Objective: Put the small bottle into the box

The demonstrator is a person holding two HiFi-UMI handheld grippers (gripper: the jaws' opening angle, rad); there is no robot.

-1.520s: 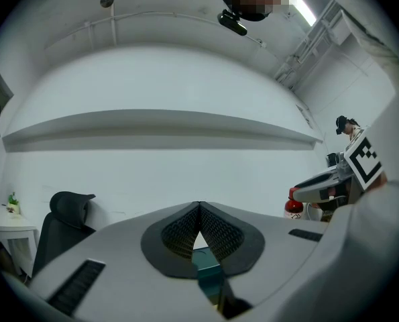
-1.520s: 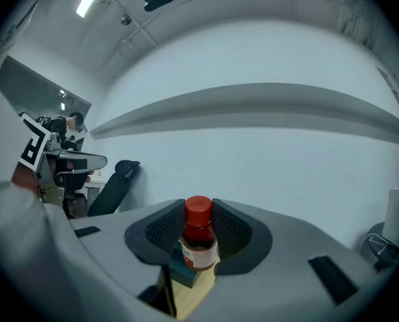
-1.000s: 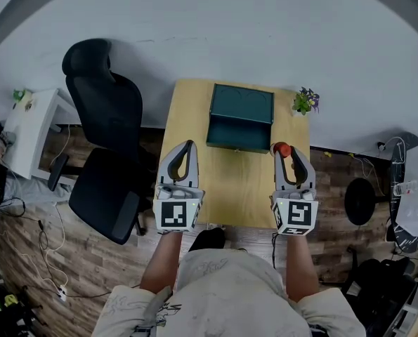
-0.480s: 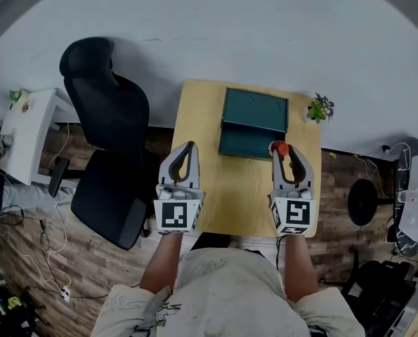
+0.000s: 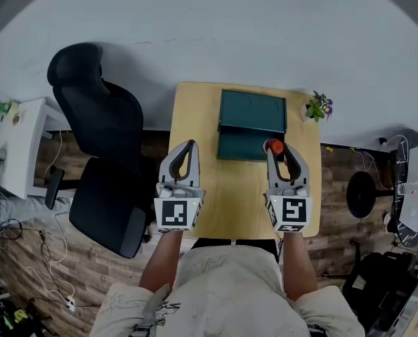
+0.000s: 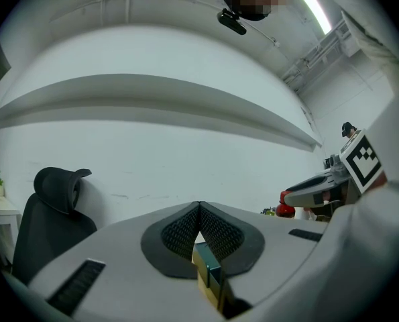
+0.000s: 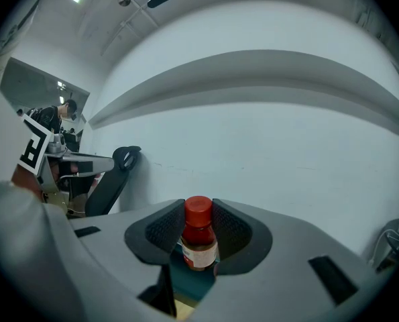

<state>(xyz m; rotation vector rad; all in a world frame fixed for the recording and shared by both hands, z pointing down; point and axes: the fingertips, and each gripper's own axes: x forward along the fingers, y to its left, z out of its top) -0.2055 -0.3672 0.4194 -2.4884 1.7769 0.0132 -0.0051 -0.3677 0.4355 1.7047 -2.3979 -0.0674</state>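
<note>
A small bottle (image 5: pixel 273 147) with a red cap and brown contents is clamped upright between the pads of my right gripper (image 5: pixel 276 149). It hangs over the front right corner of the open dark green box (image 5: pixel 252 112), which stands at the back of the wooden table (image 5: pixel 194 118). In the right gripper view the bottle (image 7: pixel 199 239) fills the gap of the right gripper (image 7: pixel 199 215), with the box (image 7: pixel 188 282) below. My left gripper (image 5: pixel 183 153) is shut and empty above the table's left side; its tips (image 6: pixel 199 208) meet.
A black office chair (image 5: pixel 100 142) stands left of the table. A small potted plant (image 5: pixel 318 107) sits on the table's back right corner. A white side table (image 5: pixel 17 142) is far left and a round black stool (image 5: pixel 363 195) is at the right.
My right gripper has carried the bottle left, from beside the box's right edge to over its front right corner. The left gripper has stayed in place.
</note>
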